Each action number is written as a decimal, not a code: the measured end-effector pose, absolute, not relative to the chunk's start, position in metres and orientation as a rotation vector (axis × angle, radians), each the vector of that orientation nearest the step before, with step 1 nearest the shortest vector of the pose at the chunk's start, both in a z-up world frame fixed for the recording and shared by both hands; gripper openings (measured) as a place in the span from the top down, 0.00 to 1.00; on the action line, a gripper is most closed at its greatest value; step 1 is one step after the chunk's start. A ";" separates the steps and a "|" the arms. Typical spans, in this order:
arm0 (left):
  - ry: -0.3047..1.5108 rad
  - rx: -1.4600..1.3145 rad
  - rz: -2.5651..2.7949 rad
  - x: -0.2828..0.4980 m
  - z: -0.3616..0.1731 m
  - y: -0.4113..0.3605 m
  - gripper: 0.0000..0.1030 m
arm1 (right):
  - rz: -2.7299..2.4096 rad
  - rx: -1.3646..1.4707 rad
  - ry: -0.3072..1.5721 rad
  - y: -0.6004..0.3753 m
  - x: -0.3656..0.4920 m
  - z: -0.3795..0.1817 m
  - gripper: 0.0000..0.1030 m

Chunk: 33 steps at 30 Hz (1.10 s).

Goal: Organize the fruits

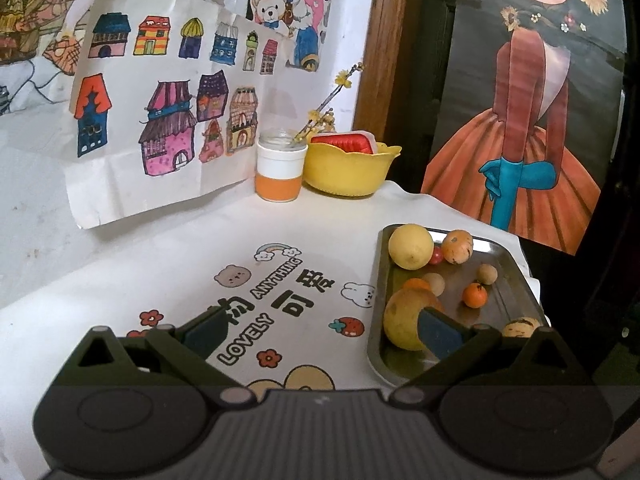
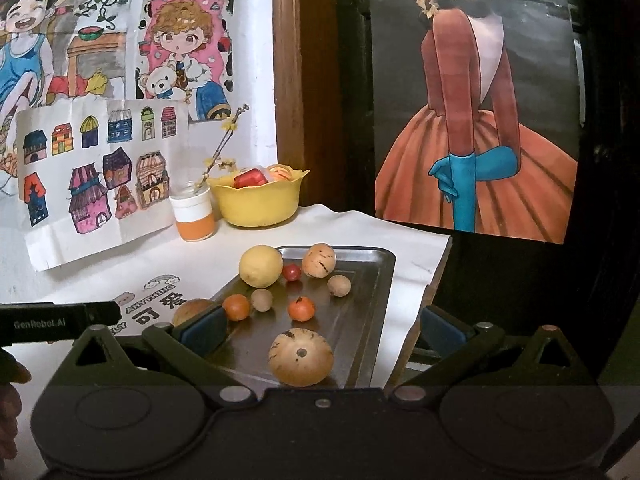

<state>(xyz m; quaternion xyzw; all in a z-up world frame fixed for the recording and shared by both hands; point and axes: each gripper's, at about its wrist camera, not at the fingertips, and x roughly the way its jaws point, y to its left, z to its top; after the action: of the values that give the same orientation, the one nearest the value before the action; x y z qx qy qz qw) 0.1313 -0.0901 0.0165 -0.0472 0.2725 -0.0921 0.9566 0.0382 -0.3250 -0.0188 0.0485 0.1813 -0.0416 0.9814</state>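
Note:
A metal tray [image 2: 372, 280] on the white tablecloth holds several fruits: a yellow lemon-like fruit [image 2: 261, 266], a small red tomato [image 2: 291, 272], tan spotted fruits [image 2: 319, 260], small oranges [image 2: 301, 308] and a big spotted tan fruit [image 2: 300, 357] at the near end. A yellow bowl [image 2: 260, 200] at the back holds red and orange items. My right gripper [image 2: 320, 330] is open, above the tray's near end, astride the big tan fruit. My left gripper [image 1: 320, 332] is open over the cloth, left of the tray [image 1: 516, 276]; its right finger overlaps a yellow fruit [image 1: 404, 316].
An orange-and-white jar [image 1: 279, 168] with a flower twig stands beside the yellow bowl [image 1: 348, 172] against the wall. Drawings hang on the wall behind. The table's right edge drops off by a dark door with a poster. The left gripper's body [image 2: 60, 322] shows at left.

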 end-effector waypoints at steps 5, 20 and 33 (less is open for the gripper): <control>0.545 -0.107 -0.180 0.129 0.020 -0.085 0.00 | -0.083 0.096 0.357 -0.324 0.036 -0.018 0.01; 0.522 -0.128 -0.168 0.118 0.022 -0.067 0.00 | -0.107 0.084 0.336 -0.311 0.016 -0.016 0.01; 0.510 -0.129 -0.173 0.099 0.022 -0.056 0.00 | -0.110 0.077 0.329 -0.292 -0.009 -0.020 0.01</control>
<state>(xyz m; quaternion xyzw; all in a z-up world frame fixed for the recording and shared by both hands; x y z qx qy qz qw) 0.0991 -0.0559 0.0223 -0.0636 0.2519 -0.0852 0.9619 -0.0087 -0.2922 -0.0203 0.0381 0.1635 -0.0545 0.9843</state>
